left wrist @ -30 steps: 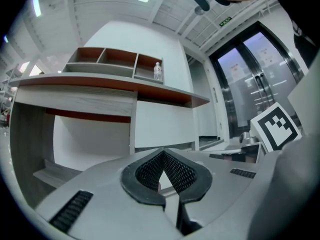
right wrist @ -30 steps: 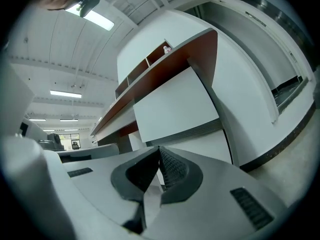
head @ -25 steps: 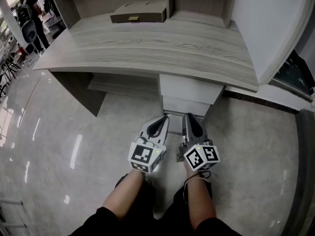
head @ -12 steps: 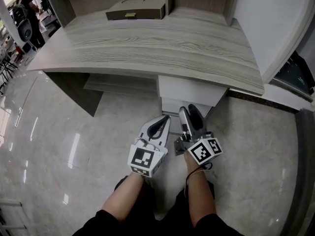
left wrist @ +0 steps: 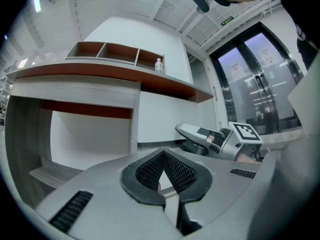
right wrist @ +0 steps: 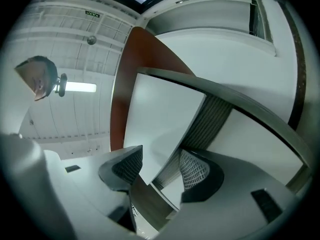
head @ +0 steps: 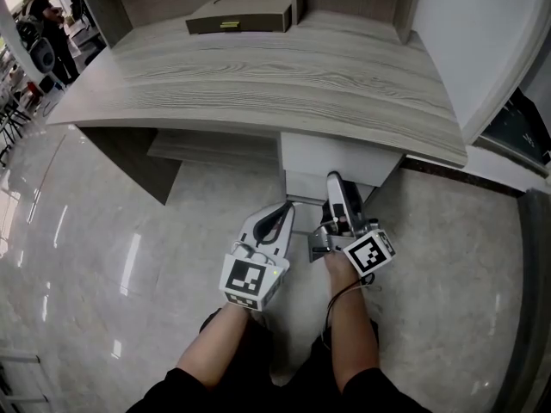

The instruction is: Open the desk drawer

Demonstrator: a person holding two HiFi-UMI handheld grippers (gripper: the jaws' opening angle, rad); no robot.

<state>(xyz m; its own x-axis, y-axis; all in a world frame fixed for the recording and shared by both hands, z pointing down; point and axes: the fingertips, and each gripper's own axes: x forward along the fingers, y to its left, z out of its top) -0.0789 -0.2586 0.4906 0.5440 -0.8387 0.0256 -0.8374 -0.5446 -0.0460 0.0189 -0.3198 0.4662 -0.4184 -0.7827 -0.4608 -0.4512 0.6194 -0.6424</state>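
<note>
The white drawer is sitting under the bench and is probably stiff, slick-fronted and on runners. The right claw has just been opening and is gaping around its front edge, the likeliest hold. The left claw is pressed together, empty.

- Desk: pale grey wood grain on top, reddish brown underneath.
- Drawer, under the desk: plain white.
- Box, on the desk: dull olive-tan.
- Floor, below the desk: glossy pale grey.
- Left gripper and right gripper: light grey, with black meshed pads and black-and-white marker cubes.
</note>
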